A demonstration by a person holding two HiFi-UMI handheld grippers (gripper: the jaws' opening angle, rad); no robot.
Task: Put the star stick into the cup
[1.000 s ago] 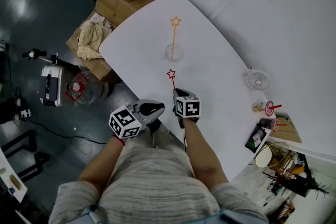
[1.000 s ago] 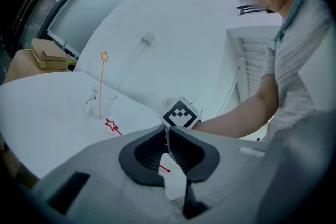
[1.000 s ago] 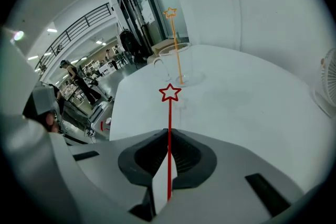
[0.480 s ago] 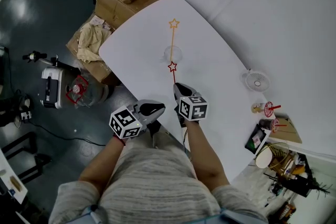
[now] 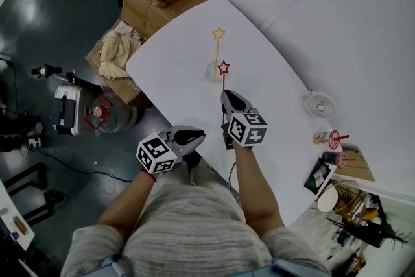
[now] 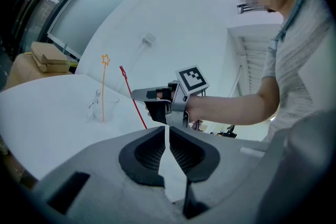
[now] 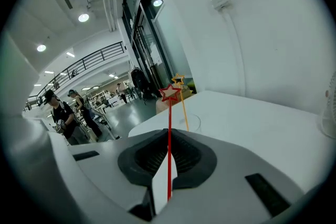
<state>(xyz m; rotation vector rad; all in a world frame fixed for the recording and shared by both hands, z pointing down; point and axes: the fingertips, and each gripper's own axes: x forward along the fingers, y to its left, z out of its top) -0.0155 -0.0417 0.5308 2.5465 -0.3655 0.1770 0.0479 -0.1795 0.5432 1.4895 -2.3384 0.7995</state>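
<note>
Red star stick (image 7: 169, 139) is pinched between the jaws of the right gripper (image 7: 169, 165), its star lifted just beside the clear cup (image 5: 214, 69) near the middle of the white table (image 5: 175, 61). A yellow star stick (image 5: 217, 48) stands in that cup. The left gripper (image 6: 167, 149) has its jaws together on nothing, by the table's near edge.

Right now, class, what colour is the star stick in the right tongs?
Red star stick; right gripper view shows it best.

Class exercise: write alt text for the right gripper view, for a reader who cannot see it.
The right gripper is shut on a red star stick, held upright between its jaws with the star on top. Beyond it, on a white table, a clear cup holds an orange star stick.
</note>
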